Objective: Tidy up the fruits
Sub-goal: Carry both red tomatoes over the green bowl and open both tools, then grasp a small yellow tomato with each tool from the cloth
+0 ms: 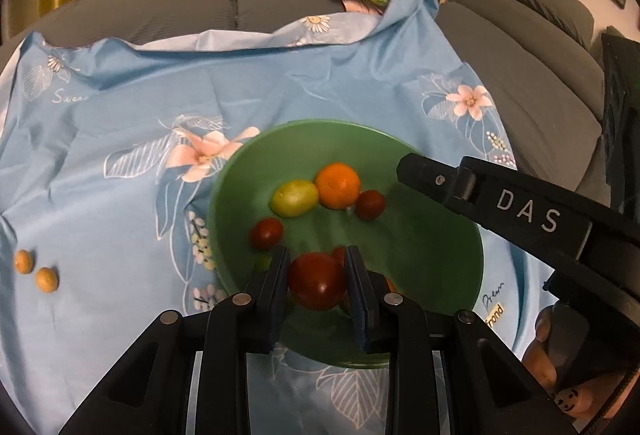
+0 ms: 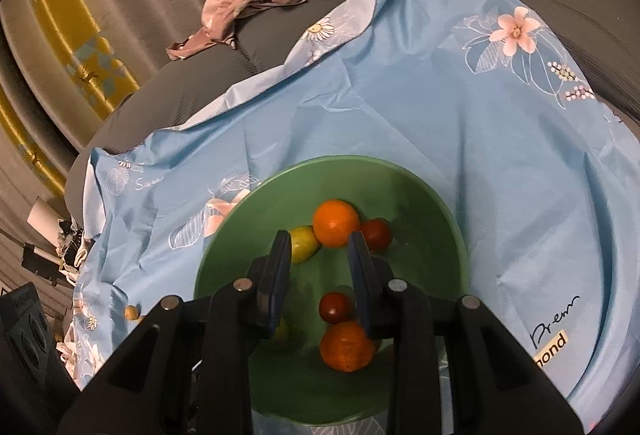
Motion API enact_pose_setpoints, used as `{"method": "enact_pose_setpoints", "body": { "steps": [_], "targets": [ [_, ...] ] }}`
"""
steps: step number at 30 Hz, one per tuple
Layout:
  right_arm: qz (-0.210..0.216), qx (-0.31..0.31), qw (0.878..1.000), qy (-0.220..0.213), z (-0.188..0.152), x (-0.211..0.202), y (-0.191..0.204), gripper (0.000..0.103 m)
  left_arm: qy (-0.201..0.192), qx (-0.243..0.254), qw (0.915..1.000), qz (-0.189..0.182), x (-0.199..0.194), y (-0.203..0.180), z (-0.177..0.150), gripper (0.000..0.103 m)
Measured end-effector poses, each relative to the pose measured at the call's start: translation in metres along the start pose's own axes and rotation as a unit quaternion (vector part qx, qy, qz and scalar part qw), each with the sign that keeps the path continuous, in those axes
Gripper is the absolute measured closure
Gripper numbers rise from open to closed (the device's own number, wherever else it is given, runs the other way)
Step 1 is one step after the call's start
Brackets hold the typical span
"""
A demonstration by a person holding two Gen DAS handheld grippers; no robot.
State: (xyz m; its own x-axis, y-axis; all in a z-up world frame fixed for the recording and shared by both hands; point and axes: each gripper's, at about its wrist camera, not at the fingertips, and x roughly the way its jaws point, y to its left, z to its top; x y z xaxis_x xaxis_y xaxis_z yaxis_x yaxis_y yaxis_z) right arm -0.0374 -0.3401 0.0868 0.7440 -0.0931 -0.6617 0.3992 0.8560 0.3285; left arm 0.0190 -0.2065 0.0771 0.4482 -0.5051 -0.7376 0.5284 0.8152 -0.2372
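Glossily round red fruit (image 1: 317, 281), clamped.

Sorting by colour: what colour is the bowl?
Green bowl, clearest in the right wrist view.

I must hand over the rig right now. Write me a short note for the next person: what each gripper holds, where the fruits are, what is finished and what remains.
Left gripper: shut on a dark red fruit, held over the green bowl.
Right gripper: jaws narrow with nothing between the pads, poised over the same bowl.
In the bowl: an orange, a yellow-green fruit, two small red fruits, and a second orange at the near side.
Done: most fruit is in the bowl.
Left: release the held red fruit into the bowl, then likely fetch the two small yellow fruits lying on the blue cloth to its left.
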Motion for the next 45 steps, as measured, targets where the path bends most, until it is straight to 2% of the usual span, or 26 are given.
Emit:
{"method": "enact_pose_setpoints", "body": {
  "steps": [12,14,15,19,22,29,35,41,45],
  "targets": [
    [-0.014,0.005,1.0,0.004,0.0,0.003,-0.005,0.072,0.025,-0.013,0.9993,-0.026,0.009,-0.001,0.0,0.075],
    [-0.014,0.006,1.0,0.004,0.001,0.003,-0.005,0.072,0.025,-0.014,0.9993,-0.025,0.006,0.0,0.0,0.069],
    [-0.014,0.005,1.0,0.004,0.001,0.002,-0.005,0.07,0.023,-0.013,0.9994,-0.023,0.004,-0.001,0.0,0.066],
    [-0.014,0.005,1.0,-0.001,0.001,0.0,-0.004,0.067,0.012,-0.006,0.9998,-0.014,-0.006,0.0,0.001,0.065],
    [-0.014,0.004,1.0,-0.004,0.001,-0.002,-0.003,0.059,0.002,-0.005,0.9999,-0.009,-0.015,0.002,0.002,0.061],
    [0.002,-0.015,1.0,-0.01,-0.001,-0.006,0.012,0.048,-0.018,-0.012,0.9995,0.023,-0.036,0.017,0.001,0.06],
    [0.02,-0.049,0.999,-0.01,-0.005,-0.006,0.036,0.043,-0.035,-0.046,0.997,0.051,-0.054,0.048,0.004,0.059],
    [0.043,-0.086,0.995,0.0,-0.012,0.0,0.065,0.039,-0.046,-0.083,0.9871,0.129,-0.071,0.09,-0.002,0.059],
    [0.081,-0.115,0.99,0.013,-0.022,0.003,0.094,0.037,-0.049,-0.117,0.9773,0.17,-0.082,0.13,-0.008,0.059]
  ]
}}
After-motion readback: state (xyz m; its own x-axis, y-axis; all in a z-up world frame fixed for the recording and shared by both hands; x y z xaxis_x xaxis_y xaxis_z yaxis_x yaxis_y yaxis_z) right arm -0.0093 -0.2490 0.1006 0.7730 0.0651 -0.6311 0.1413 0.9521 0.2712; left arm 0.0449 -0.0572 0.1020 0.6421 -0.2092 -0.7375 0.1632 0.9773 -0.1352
